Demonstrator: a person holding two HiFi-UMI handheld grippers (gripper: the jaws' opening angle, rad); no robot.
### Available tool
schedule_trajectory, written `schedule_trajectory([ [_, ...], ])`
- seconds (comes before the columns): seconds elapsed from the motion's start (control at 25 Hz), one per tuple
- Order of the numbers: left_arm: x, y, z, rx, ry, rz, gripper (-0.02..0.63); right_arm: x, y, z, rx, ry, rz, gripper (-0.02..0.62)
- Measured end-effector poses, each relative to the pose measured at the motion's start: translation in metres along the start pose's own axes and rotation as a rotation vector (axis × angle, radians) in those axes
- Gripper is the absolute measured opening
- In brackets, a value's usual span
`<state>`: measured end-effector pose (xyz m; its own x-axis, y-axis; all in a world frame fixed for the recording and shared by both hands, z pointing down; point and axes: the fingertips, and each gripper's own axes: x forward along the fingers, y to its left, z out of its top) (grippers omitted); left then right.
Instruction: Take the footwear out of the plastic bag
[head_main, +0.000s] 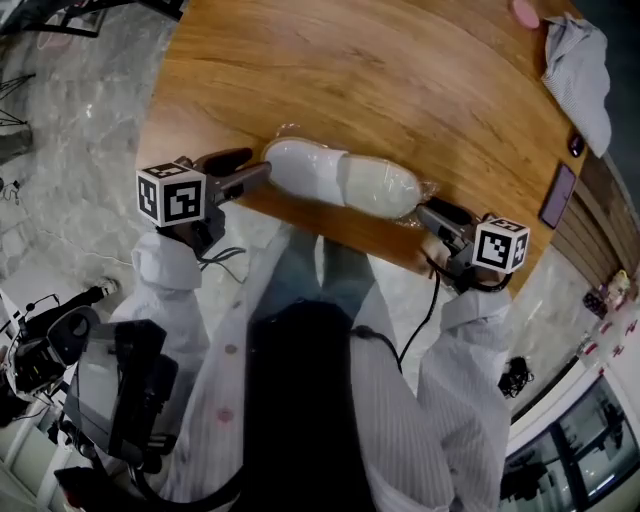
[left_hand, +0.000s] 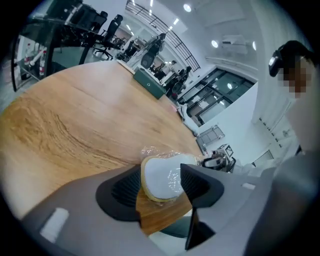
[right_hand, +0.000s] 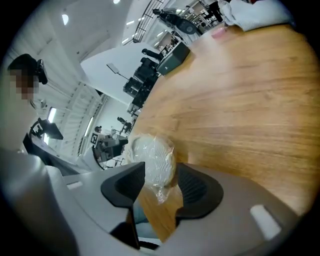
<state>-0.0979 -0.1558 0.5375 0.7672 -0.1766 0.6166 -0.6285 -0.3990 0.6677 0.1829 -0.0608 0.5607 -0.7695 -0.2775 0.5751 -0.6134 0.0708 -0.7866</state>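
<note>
A white shoe (head_main: 340, 178) lies on its side in a clear plastic bag (head_main: 424, 190) at the near edge of the round wooden table (head_main: 350, 70). My left gripper (head_main: 256, 166) is at the shoe's heel end. In the left gripper view the wrapped heel (left_hand: 162, 177) sits between the spread jaws of that gripper (left_hand: 160, 173), which is open. My right gripper (head_main: 427, 212) is at the toe end. There the wrapped toe (right_hand: 151, 155) and a crumpled tail of bag lie between that gripper's (right_hand: 160, 182) wide-open jaws.
A grey cloth (head_main: 580, 65) and a pink thing (head_main: 525, 12) lie at the table's far right. A phone (head_main: 557, 195) and a small dark object (head_main: 576, 145) rest near the right rim. A green box (left_hand: 149, 82) stands at the far side. The person's body is just behind the shoe.
</note>
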Motion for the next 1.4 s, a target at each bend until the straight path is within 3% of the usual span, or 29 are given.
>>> schedule_trajectory([
  [0.16,0.016,0.007,-0.004,0.031,0.09,0.055,0.25,0.012,-0.005,-0.004,-0.017,0.056,0.001,0.215],
  [0.36,0.025,0.0,-0.026,0.007,0.243,-0.007,0.272,0.015,0.001,-0.006,0.01,0.085,0.045,0.2],
  [0.44,0.027,0.002,-0.032,-0.023,0.259,-0.023,0.272,0.018,0.005,-0.009,0.026,0.105,0.082,0.179],
  [0.64,0.024,0.005,-0.029,-0.188,0.206,-0.127,0.267,0.027,0.013,-0.01,0.012,0.132,0.154,0.125],
  [0.72,0.017,0.004,-0.026,-0.208,0.188,-0.165,0.253,0.024,0.018,-0.006,-0.003,0.113,0.19,0.101],
  [0.88,-0.008,-0.009,-0.007,-0.164,0.06,-0.259,0.117,-0.001,0.042,0.004,-0.013,0.025,0.343,0.086],
  [1.08,-0.045,-0.057,0.01,-0.123,-0.017,-0.502,0.072,-0.044,0.088,0.013,-0.048,-0.074,0.526,0.071],
  [1.24,-0.068,-0.094,0.028,-0.087,-0.079,-0.676,0.074,-0.071,0.109,0.016,-0.106,-0.115,0.588,0.069],
  [1.4,-0.083,-0.129,0.035,0.021,-0.076,-0.718,0.148,-0.098,0.126,0.018,-0.192,-0.151,0.585,0.069],
])
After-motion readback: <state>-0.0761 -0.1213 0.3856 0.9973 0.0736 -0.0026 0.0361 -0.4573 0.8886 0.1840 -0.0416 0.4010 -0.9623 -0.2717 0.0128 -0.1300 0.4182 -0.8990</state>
